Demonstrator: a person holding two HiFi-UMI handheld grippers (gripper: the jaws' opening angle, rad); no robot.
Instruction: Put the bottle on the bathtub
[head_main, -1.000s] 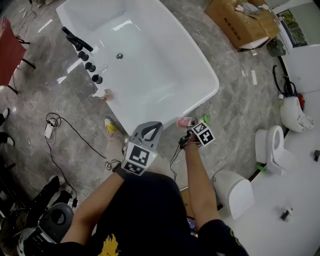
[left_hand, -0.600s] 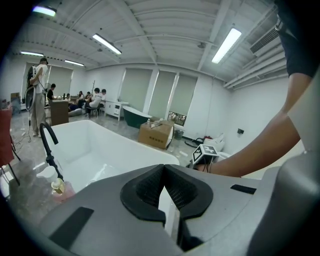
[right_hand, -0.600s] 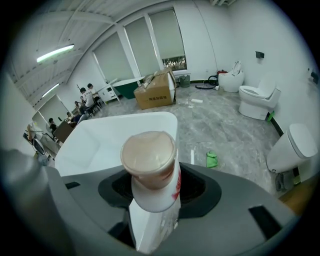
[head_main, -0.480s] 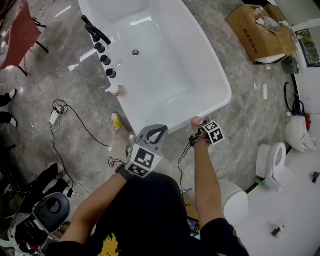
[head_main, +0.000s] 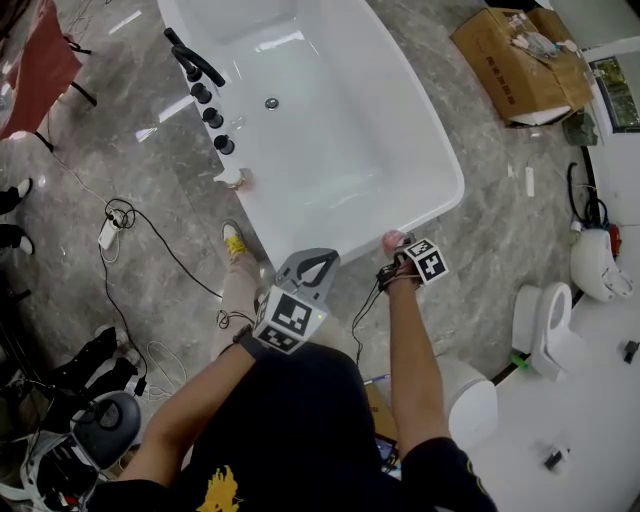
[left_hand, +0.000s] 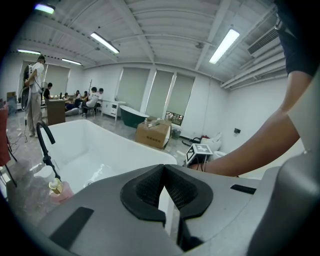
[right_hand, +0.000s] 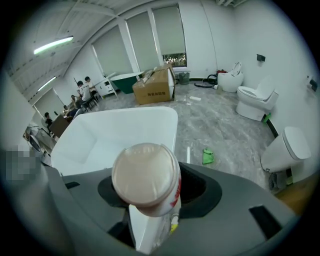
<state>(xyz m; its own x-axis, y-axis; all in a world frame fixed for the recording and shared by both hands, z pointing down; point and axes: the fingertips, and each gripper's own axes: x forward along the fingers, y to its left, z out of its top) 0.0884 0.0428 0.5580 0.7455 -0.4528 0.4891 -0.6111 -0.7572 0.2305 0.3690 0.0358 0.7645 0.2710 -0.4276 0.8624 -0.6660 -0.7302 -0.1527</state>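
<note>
A white bottle with a pale pink cap (right_hand: 146, 176) stands between the jaws of my right gripper (right_hand: 150, 200), which is shut on it. In the head view that bottle (head_main: 392, 241) shows pink just at the near corner rim of the white bathtub (head_main: 440, 195), with the right gripper (head_main: 408, 256) right behind it. My left gripper (head_main: 312, 268) hangs over the floor near the tub's near end, jaws shut and empty. Its own view shows the closed pads (left_hand: 165, 187) with the tub (left_hand: 90, 150) beyond.
A small pink bottle (head_main: 232, 178) stands on the tub's left rim by the black faucet and knobs (head_main: 205, 92). Cables (head_main: 150, 250) trail on the grey floor at the left. A cardboard box (head_main: 520, 65) and toilets (head_main: 545, 330) are to the right.
A second ago the view shifted and the tub came closer. My right gripper carried the bottle up to the tub's near corner rim; in the last half second almost nothing moved.
</note>
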